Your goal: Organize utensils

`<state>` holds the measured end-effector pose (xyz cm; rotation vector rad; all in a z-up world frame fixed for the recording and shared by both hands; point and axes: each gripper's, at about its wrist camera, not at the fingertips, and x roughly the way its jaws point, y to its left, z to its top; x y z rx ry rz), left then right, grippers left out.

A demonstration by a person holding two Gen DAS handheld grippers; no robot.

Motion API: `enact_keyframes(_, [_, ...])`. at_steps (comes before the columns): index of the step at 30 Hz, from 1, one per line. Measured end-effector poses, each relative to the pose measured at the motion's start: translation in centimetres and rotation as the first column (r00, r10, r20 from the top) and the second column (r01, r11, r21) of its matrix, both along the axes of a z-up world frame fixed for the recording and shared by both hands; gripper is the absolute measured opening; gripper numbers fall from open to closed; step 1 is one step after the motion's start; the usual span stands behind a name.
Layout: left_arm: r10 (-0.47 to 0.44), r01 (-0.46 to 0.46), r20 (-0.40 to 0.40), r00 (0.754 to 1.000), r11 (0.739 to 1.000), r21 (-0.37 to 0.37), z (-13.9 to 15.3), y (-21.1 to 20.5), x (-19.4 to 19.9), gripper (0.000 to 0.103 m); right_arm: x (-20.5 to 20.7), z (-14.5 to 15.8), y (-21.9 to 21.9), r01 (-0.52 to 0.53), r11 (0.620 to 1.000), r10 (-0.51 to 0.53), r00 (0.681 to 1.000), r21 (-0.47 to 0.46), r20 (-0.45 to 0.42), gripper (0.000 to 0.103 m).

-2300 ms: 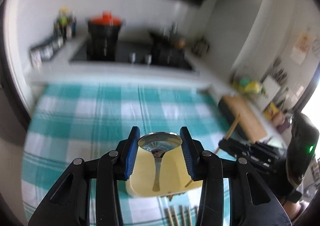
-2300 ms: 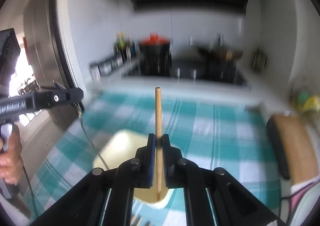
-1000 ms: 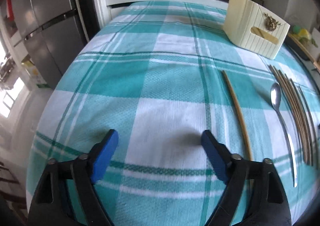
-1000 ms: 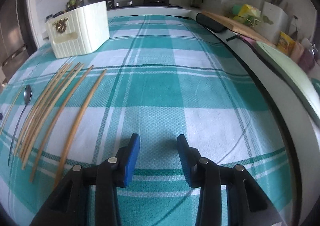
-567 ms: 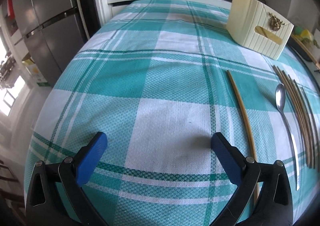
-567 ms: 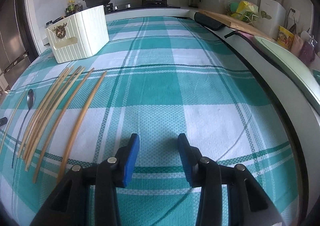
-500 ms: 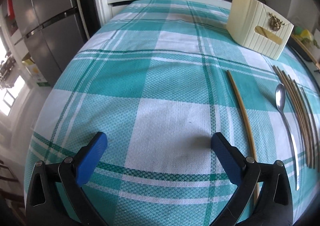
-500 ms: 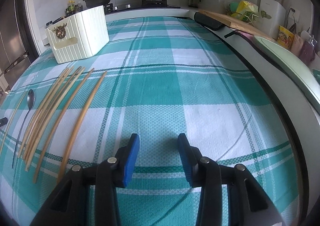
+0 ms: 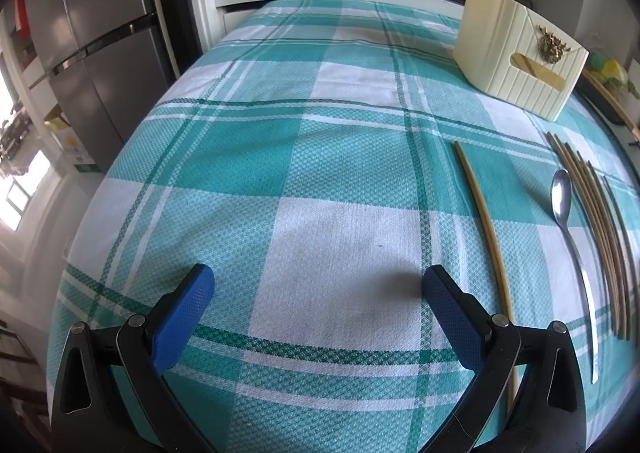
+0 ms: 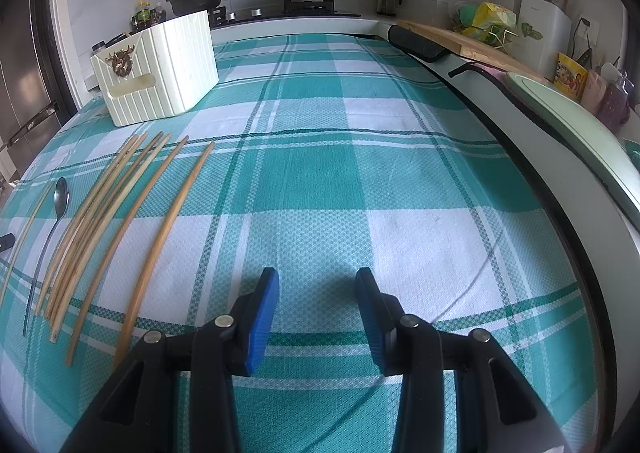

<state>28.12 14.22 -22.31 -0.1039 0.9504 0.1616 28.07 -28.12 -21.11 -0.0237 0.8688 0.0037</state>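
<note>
The chopsticks [image 10: 108, 209] lie in a loose fan at the left of the right wrist view, with a metal spoon [image 10: 56, 213] just beside them toward the left edge; one separate chopstick [image 9: 482, 221] sits apart, at the right of the left wrist view. Further back, in the upper left, stands the cream holder box [image 10: 160, 69]. All rest on the checked tablecloth [image 10: 340, 181]. The left gripper [image 9: 316, 301] hangs spread wide and empty; the right gripper [image 10: 316, 293] is likewise released, holding nothing. The bundled sticks touch or nearly touch, so a pinch may likely catch two, or roll one aside.
</note>
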Motion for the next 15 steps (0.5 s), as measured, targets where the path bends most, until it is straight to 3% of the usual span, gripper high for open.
enact_keyframes(15, [-0.001, 0.001, 0.001, 1.000, 1.000, -0.002, 0.00, 0.03, -0.02, 0.103, -0.29, -0.02, -0.10, -0.001, 1.000, 0.001, 1.000, 0.010, 0.010, 0.041])
